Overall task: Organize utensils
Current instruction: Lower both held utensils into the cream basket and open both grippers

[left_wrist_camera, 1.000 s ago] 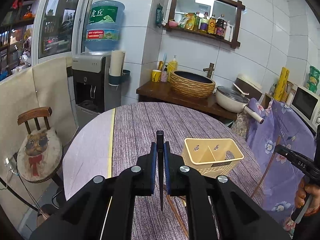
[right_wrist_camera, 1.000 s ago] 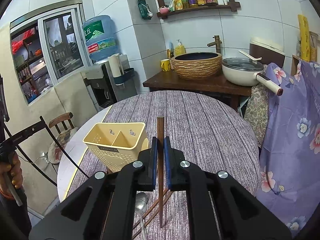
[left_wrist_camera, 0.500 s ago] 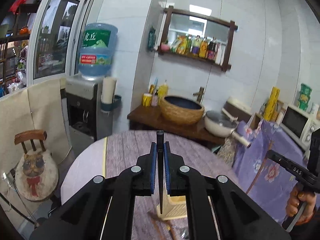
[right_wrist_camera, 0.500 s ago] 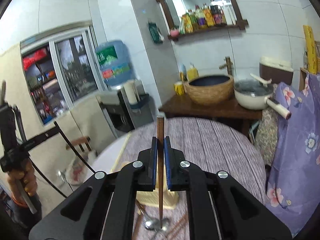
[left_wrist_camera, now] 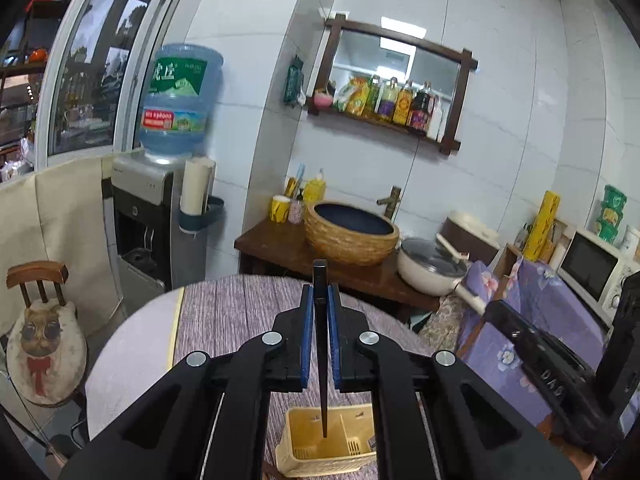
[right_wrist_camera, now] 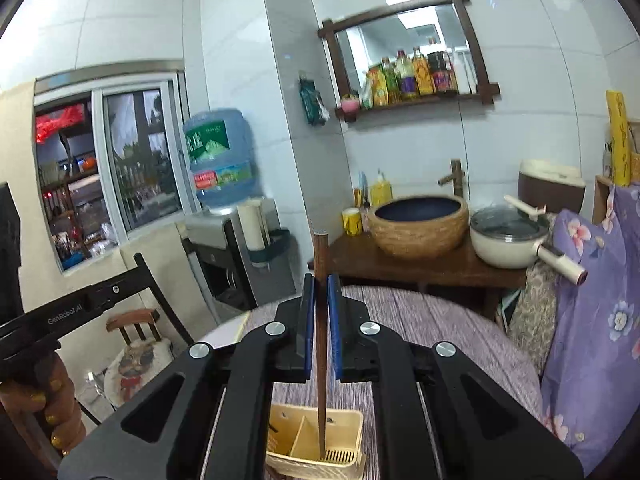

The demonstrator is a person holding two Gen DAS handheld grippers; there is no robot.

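Note:
My left gripper [left_wrist_camera: 320, 292] is shut on a black chopstick [left_wrist_camera: 321, 344] that stands upright, its thin tip hanging over the yellow utensil holder [left_wrist_camera: 328, 446] seen low between the arms. My right gripper [right_wrist_camera: 320, 280] is shut on a brown wooden chopstick [right_wrist_camera: 321, 320], also upright, whose tip hangs over the same divided holder [right_wrist_camera: 316, 440]. The holder stands on the round table [left_wrist_camera: 224, 312] with its purple striped cloth. Each gripper shows at the edge of the other's view: the right one [left_wrist_camera: 552, 384] and the left one [right_wrist_camera: 72, 312], held by a hand [right_wrist_camera: 36, 400].
Behind the table stand a wooden counter with a woven basin [left_wrist_camera: 351, 232] and a white pot [left_wrist_camera: 434, 268]. A water dispenser [left_wrist_camera: 160, 208] and a chair with a cat cushion [left_wrist_camera: 44, 344] are at the left. A floral purple cover [right_wrist_camera: 592, 312] and a microwave [left_wrist_camera: 592, 276] are at the right.
Both grippers have risen with their chopsticks, so the table and holder dropped low in each view. The holder, earlier off to one side, now sits right under each chopstick tip.

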